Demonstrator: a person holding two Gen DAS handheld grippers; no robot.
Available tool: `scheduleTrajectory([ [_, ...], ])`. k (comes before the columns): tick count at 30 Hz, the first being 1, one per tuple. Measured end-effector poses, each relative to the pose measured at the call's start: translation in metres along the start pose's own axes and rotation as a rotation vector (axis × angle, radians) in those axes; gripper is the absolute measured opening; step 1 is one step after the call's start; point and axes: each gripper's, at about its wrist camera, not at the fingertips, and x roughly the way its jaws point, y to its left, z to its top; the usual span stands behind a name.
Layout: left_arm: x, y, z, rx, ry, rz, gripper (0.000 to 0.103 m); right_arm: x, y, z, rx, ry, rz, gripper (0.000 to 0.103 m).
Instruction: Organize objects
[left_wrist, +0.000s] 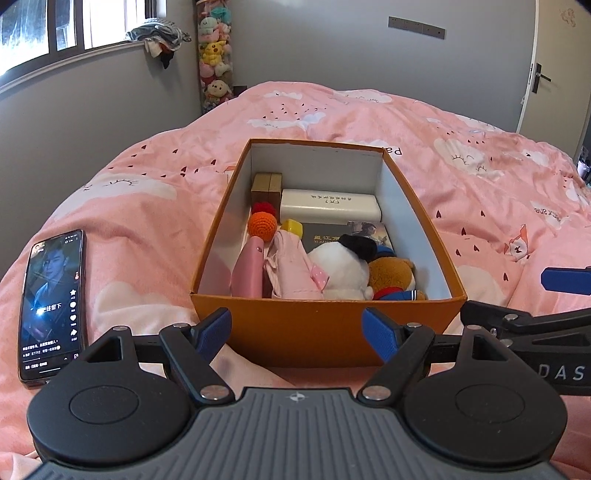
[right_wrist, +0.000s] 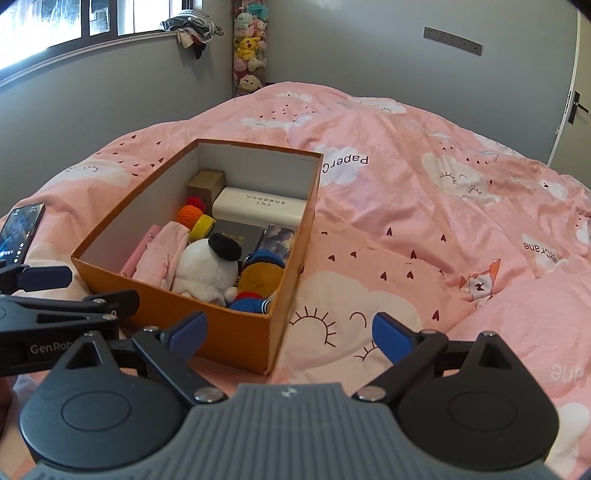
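An orange box (left_wrist: 325, 325) is set mid-bed on the pink duvet (right_wrist: 424, 229), filled with plush toys (left_wrist: 341, 267), crochet balls (left_wrist: 262, 223), a white case (left_wrist: 328, 205) and books (left_wrist: 325, 238). The left gripper (left_wrist: 297, 328) and right gripper (right_wrist: 288, 332) are held wide apart, empty, at its near edge.

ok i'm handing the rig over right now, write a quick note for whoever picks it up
Left claw: open, empty, held in front of the near wall of the orange box.
Right claw: open, empty, over the near right corner of the box.
Box sits on the pink duvet, no lid on it.
Inside: white plush, brown plush, pink pouch, orange crochet ball, red ball behind it, white case, wooden block, books.
Done: the items look packed in the box.
Left: a phone lies on the duvet left of the box, screen lit; it may not belong to the job.
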Motion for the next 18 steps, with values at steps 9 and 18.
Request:
scheduleTrajectory([
  [9,-0.0015,0.0001,0.0000,0.000,-0.006,0.007,0.094,-0.0003,0.0024,0.0005,-0.010,-0.001,-0.007,0.096],
  [18,-0.0021,-0.0013,0.0014,0.004,-0.009,0.010,0.094,-0.0002,0.0019,0.0002,-0.004,0.003,-0.006,0.096],
])
